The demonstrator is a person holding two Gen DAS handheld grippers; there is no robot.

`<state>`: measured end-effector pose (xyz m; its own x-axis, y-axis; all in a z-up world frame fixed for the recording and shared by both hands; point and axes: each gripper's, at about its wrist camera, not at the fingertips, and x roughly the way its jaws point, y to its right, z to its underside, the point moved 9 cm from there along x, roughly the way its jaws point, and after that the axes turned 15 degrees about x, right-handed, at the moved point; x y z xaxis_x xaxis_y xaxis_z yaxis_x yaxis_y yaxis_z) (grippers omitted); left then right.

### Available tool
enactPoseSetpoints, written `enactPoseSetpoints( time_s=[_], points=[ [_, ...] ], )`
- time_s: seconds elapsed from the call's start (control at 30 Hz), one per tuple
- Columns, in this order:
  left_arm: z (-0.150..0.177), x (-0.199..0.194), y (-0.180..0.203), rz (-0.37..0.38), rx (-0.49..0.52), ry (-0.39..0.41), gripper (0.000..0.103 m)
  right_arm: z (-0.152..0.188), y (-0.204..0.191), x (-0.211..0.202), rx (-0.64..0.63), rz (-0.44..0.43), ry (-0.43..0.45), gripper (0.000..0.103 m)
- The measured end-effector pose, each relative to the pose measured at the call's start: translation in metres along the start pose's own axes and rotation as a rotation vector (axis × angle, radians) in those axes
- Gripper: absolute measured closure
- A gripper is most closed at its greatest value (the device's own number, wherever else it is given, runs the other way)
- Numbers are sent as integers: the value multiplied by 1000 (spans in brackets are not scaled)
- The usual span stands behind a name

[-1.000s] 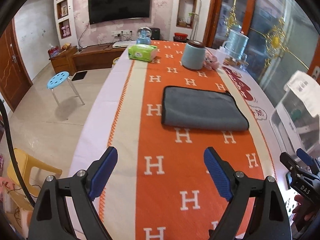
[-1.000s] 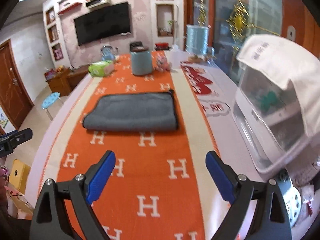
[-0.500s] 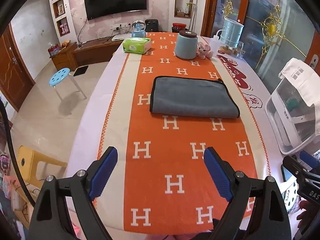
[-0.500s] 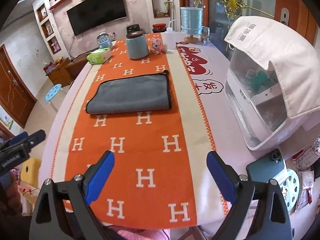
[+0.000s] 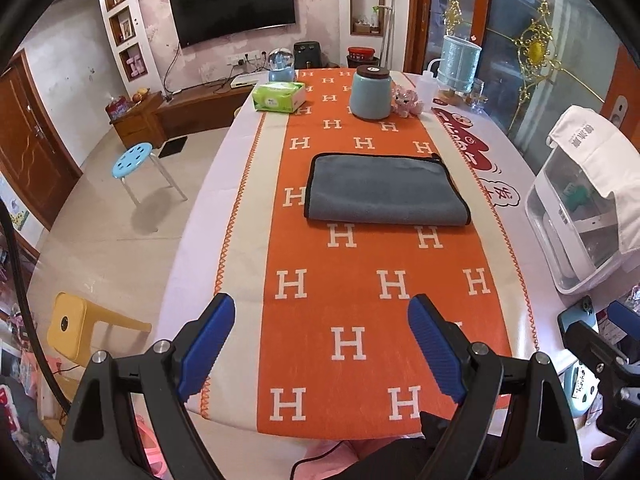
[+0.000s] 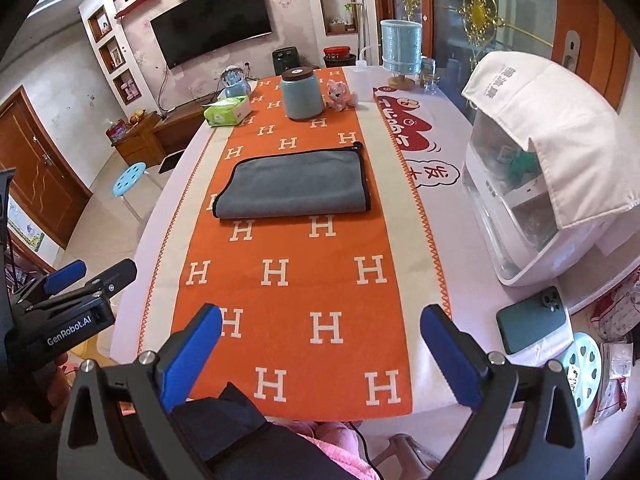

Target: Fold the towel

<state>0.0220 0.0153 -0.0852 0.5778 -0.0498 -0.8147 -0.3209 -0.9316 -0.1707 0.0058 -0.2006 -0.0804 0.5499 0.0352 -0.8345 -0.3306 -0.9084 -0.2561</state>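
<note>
A grey towel [image 5: 384, 190] with black trim lies folded flat on the orange H-patterned runner [image 5: 360, 280], in the middle of the table; it also shows in the right wrist view [image 6: 296, 184]. My left gripper [image 5: 322, 320] is open and empty, held above the table's near edge, well short of the towel. My right gripper [image 6: 320, 332] is open and empty, also above the near edge. The left gripper shows at the left of the right wrist view [image 6: 76, 284].
A teal jar [image 5: 370, 92], a green tissue box [image 5: 278, 97], a small pink toy [image 5: 406, 98] and a blue mesh holder [image 5: 458, 64] stand at the far end. A white appliance under a cloth [image 6: 532, 168] and a phone [image 6: 534, 324] sit at the right.
Both grippers have pulled back from the towel toward the near edge and risen. The towel has not moved. Both stay open.
</note>
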Motion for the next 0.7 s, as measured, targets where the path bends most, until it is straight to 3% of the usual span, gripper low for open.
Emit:
enactPoseSetpoints(
  time_s=[0.3, 0.7],
  points=[
    [-3, -3, 11, 15, 17, 49, 1, 13, 1, 14, 5, 24, -38, 0],
    [-12, -6, 4, -13, -1, 96, 1, -4, -6, 2, -9, 21, 77, 0]
  ],
)
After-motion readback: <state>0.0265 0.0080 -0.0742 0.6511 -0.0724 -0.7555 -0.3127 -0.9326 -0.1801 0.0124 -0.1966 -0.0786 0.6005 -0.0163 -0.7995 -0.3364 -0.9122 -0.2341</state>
